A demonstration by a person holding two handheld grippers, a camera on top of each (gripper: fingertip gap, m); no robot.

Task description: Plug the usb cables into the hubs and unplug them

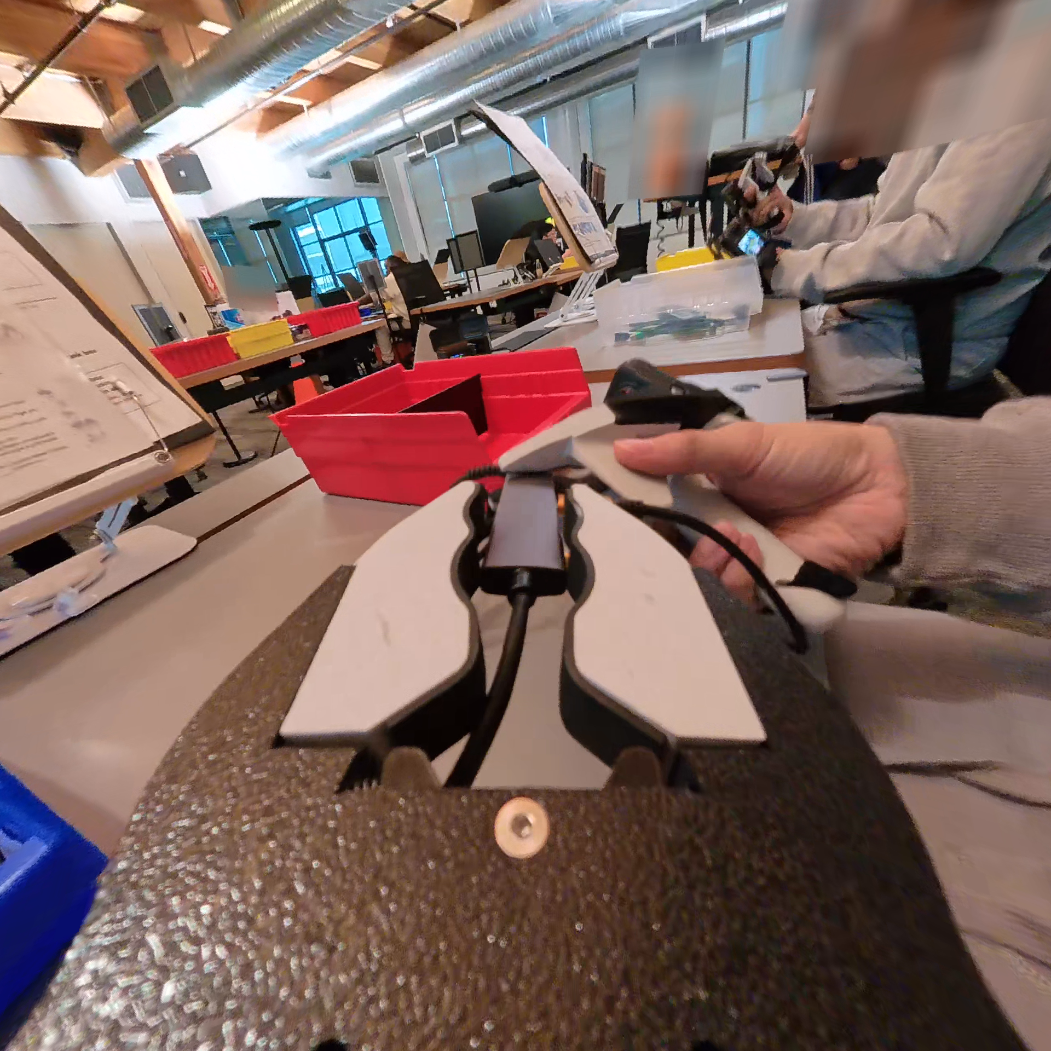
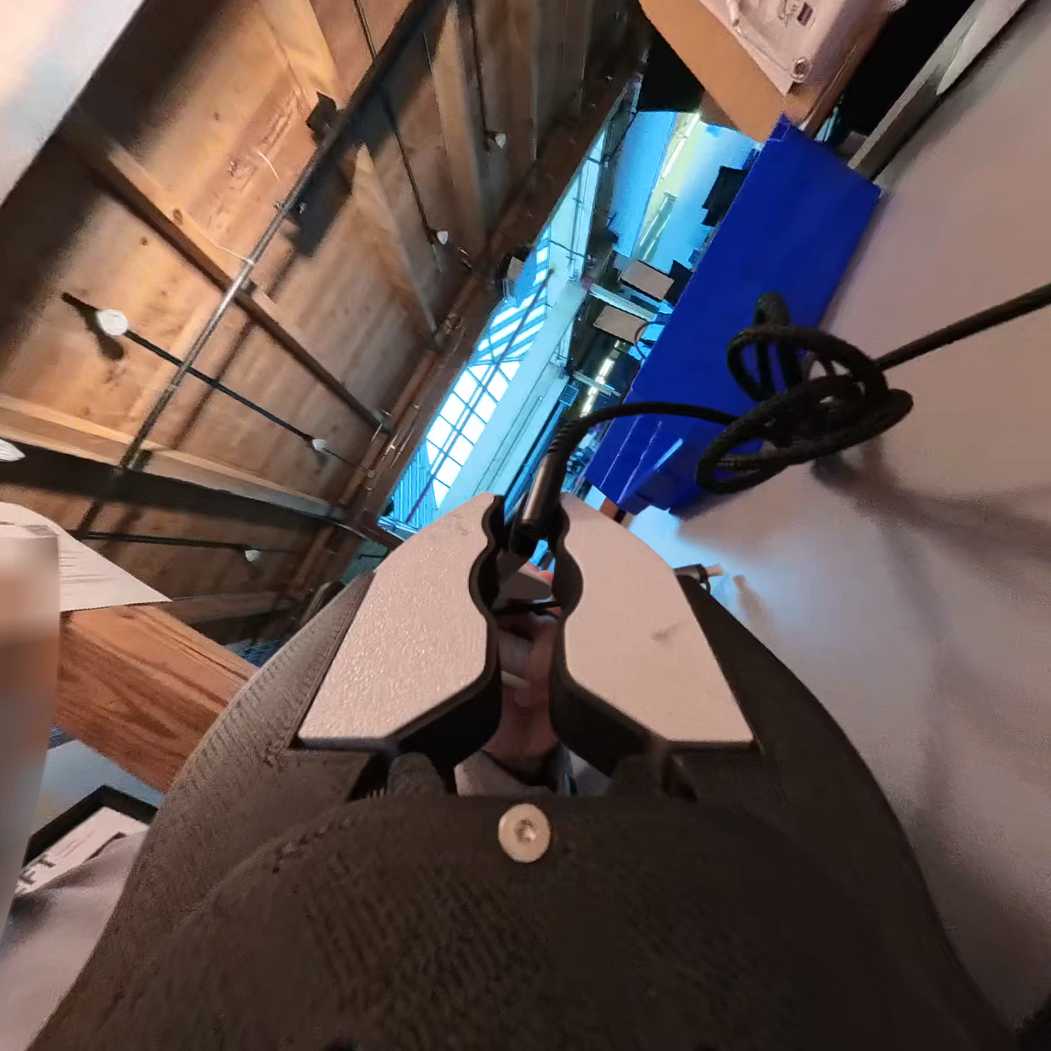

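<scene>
In the left wrist view my left gripper is shut on a dark USB hub, held lengthwise between the fingers, its thick black lead running back toward the camera. My right gripper, held in a hand, meets the hub's far end from the right; a thin black cable loops under it. In the right wrist view the right gripper is shut on a black USB cable plug. Its cable arcs to a black coil on the grey table. The plug-to-hub joint is hidden.
A red bin stands just beyond the hub on the table. A blue bin is at the near left, also seen behind the coil. A document stand is at left. Another person works at the far right table. About 5 cm separates my left fingertips from my right.
</scene>
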